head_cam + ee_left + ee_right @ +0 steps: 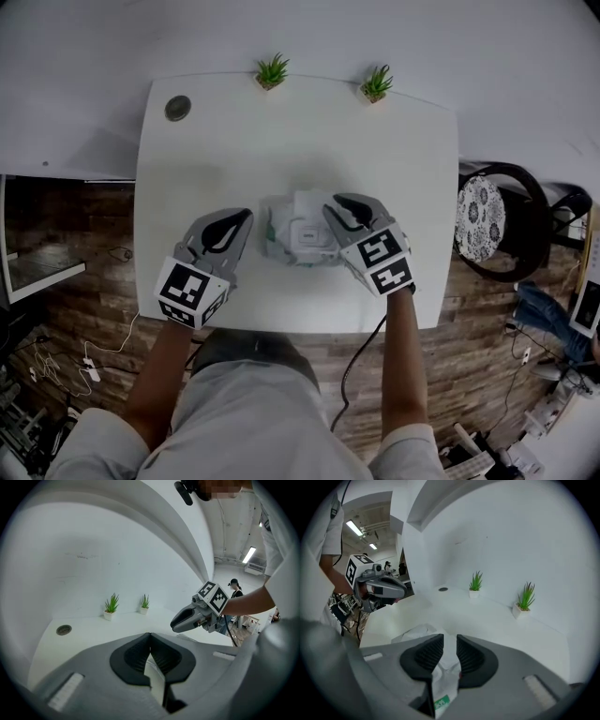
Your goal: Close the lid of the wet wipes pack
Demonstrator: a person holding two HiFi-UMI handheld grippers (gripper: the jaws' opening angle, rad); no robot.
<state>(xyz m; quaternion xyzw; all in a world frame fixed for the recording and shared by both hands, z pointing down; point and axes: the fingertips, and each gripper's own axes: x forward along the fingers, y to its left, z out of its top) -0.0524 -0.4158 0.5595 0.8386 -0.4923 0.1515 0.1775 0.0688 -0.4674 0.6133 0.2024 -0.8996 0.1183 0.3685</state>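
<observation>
The wet wipes pack (281, 234) lies in the middle of the white table (206, 150), a crinkled white pouch with a white plastic lid (309, 232) on top. Its flap seems to stand up on the far side. My right gripper (339, 202) hangs over the pack's right part with its jaws apart. In the right gripper view the pack (446, 665) shows through the gap of the right gripper (449, 641), and nothing is pinched. My left gripper (246, 217) sits just left of the pack. The left gripper (150, 637) has its tips together and holds nothing.
Two small potted plants (272, 71) (377, 84) stand at the table's far edge. A round grommet (177, 108) sits in the far left corner. A black chair with a patterned cushion (483, 217) stands right of the table, on a wooden floor with cables.
</observation>
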